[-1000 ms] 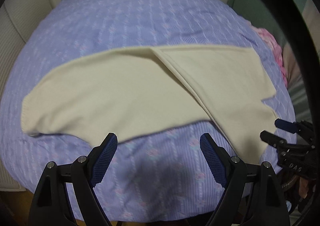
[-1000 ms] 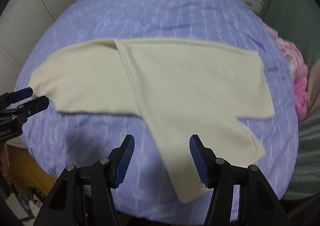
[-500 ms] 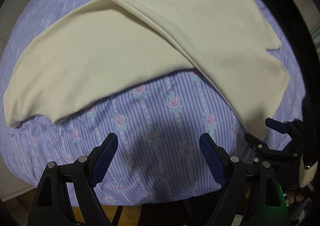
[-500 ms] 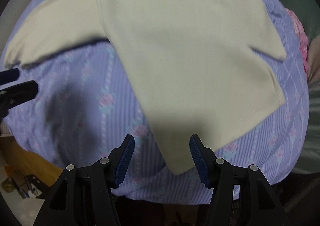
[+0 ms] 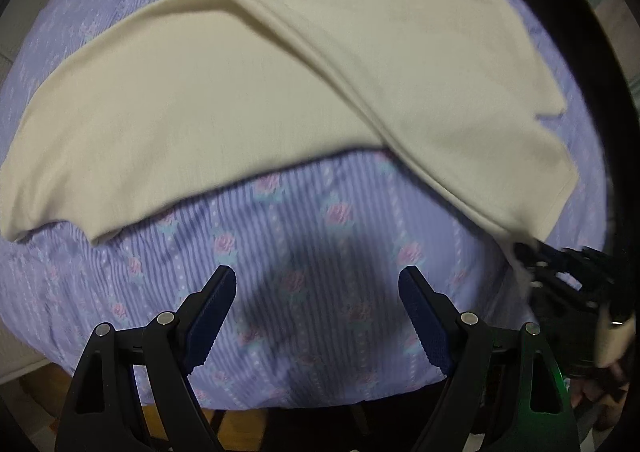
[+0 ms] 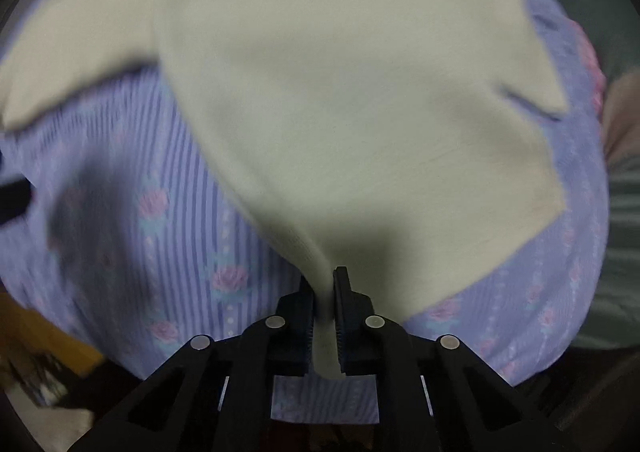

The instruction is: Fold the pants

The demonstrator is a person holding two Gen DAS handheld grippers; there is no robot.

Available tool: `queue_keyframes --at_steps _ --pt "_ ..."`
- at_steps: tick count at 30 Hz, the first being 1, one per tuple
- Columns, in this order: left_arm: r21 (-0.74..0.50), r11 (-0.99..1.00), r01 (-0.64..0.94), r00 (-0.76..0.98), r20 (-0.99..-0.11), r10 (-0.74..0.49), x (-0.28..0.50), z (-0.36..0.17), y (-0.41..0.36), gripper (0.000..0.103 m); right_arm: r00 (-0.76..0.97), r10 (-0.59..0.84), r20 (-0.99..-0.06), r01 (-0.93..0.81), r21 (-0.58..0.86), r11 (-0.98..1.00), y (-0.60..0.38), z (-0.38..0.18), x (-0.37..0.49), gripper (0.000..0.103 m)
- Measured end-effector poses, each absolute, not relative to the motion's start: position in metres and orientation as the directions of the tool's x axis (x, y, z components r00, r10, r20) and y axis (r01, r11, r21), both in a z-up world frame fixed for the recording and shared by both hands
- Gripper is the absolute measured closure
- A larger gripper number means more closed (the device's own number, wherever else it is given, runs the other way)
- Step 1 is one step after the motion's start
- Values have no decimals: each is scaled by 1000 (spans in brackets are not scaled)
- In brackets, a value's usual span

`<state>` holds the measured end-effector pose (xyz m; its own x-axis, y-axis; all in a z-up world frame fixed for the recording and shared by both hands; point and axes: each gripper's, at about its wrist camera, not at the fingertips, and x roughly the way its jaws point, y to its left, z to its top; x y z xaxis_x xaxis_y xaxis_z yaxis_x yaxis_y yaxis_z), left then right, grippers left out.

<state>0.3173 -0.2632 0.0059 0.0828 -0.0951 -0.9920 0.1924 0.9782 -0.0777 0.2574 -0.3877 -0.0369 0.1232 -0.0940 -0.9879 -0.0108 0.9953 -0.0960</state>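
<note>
Here, right tool pinching pants, blurred

Cream pants are lying flat on the bed, legs splaying in a V, one leg's hem corner lifting, pinched.

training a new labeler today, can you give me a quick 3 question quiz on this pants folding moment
1. True or false: the left gripper is clamped on the pants.
2. Multiple choice: what is the right gripper shut on? A) a bare patch of the bedspread B) the near tip of a pant leg C) a pink pillow
3. Fill in: in the left wrist view, the left gripper's open fingers frame only the ____.

Key:
1. False; it is open, with no cloth between its fingers.
2. B
3. bedspread
</note>
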Motion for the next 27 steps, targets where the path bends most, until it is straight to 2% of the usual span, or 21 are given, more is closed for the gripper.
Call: queue_keyframes --at_steps 5,8,13,17,19,20,21,22,23,27 --pt "-115 959 257 194 -967 -168 341 39 -275 19 252 -117 -960 106 -93 990 -421 30 264 95" --pt "-82 895 439 255 -944 -211 361 57 -299 19 295 -137 -946 134 -101 986 -424 55 274 95" --pt "69 715 696 337 -911 -240 399 72 -346 19 349 -157 -924 151 -110 982 -439 80 296 95" --pt "66 557 828 264 -922 -284 423 63 -383 18 371 -161 -915 170 -103 980 -447 89 311 95" --pt "-17 462 887 130 -950 -285 431 52 -401 20 380 -158 -911 181 -94 979 -458 90 317 95" --pt "-54 432 900 72 -960 -271 436 45 -408 25 384 -155 -910 188 -88 978 -462 91 321 95" --pt "-65 417 907 50 -965 -259 441 43 -413 47 391 -153 -908 198 -80 977 -465 94 327 95" --pt "-57 416 907 55 -966 -252 446 43 -414 76 395 -153 -906 201 -77 976 -469 94 331 95" --pt "-50 429 902 66 -966 -251 453 44 -416 85 400 -154 -903 207 -74 976 -474 96 337 95" --pt "-69 512 856 105 -947 -304 491 61 -422 87 436 -154 -887 230 -55 972 -495 102 369 95"
